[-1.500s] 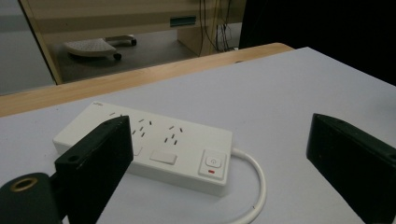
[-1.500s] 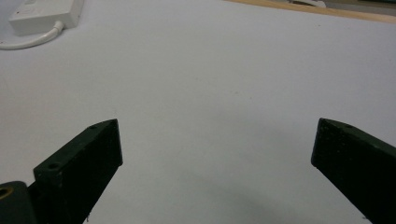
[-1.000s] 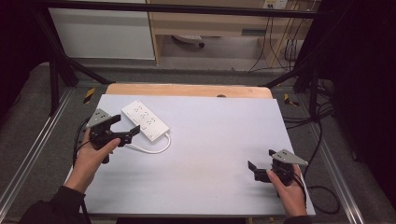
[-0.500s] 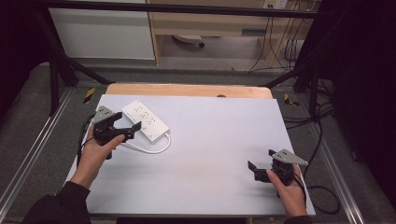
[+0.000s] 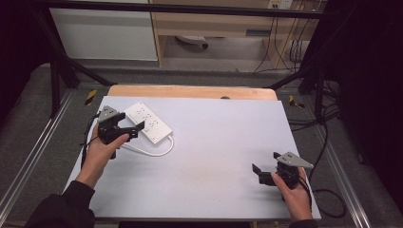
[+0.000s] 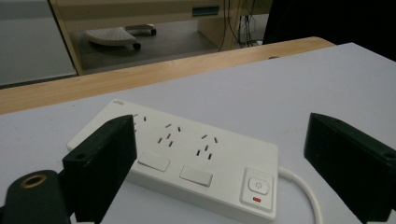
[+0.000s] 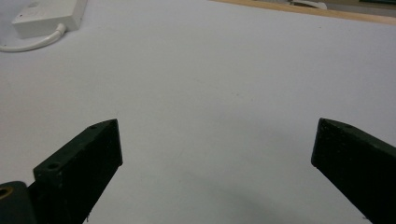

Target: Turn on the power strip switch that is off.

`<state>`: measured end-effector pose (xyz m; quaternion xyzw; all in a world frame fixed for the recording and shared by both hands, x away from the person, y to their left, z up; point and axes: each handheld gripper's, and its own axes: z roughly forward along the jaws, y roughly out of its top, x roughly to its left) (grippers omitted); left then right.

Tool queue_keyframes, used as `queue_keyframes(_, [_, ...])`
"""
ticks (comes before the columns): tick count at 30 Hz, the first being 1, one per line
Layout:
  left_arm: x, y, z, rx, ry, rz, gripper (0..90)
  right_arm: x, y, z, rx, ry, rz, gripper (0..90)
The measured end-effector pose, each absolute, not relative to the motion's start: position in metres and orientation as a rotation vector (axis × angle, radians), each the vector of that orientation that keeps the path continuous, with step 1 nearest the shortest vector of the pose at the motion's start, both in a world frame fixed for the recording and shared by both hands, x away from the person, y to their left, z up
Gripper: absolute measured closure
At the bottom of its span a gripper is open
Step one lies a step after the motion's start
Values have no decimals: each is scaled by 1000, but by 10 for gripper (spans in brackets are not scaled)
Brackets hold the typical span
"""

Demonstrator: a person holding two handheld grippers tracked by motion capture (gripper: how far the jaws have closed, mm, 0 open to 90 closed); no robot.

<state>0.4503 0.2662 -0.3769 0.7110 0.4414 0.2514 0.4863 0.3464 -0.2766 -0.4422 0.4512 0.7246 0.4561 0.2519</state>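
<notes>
- Left tongs (image 5: 135, 127) are up at the far left of the pale grey desk (image 5: 218, 142), held in the person's left hand (image 5: 102, 152), jaws spread wide and gripping nothing.
- Right in front of them lies the flat white plastic power strip (image 5: 148, 122), angled across the desk, its near end just beside the jaw tips.
- From the left gripper view, the power strip (image 6: 187, 158) sits squarely between the two black jaws, a little beyond them; whether the left jaw touches its edge is hard to say from here.
- On its top face: three rows of socket slots, two blank white covers, and a square power button (image 6: 258, 185) with a small red mark under it, at the end nearest the right jaw.
- A white round cable (image 5: 147, 151) leaves that end and loops back across the desk toward the hand, passing just beside the left tongs.
- Right tongs (image 5: 259, 173) are low at the near right, well apart from the strip, in the right hand (image 5: 294, 192).
- Their jaws are wide open too, with bare desk (image 7: 219, 93) between them.
- Far off beyond their left jaw, the strip's corner (image 7: 46, 17) and cable (image 7: 32, 43) peek in.
</notes>
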Motion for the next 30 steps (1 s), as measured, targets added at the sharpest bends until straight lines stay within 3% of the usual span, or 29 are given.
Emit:
queue_keyframes(12, [460, 269, -386, 1746, 1110, 624, 132, 347, -277, -443, 1219, 1976, 1235, 24])
queue_keyframes(30, [469, 262, -398, 1825, 1114, 643, 333, 347, -276, -443, 1222, 1978, 1239, 24])
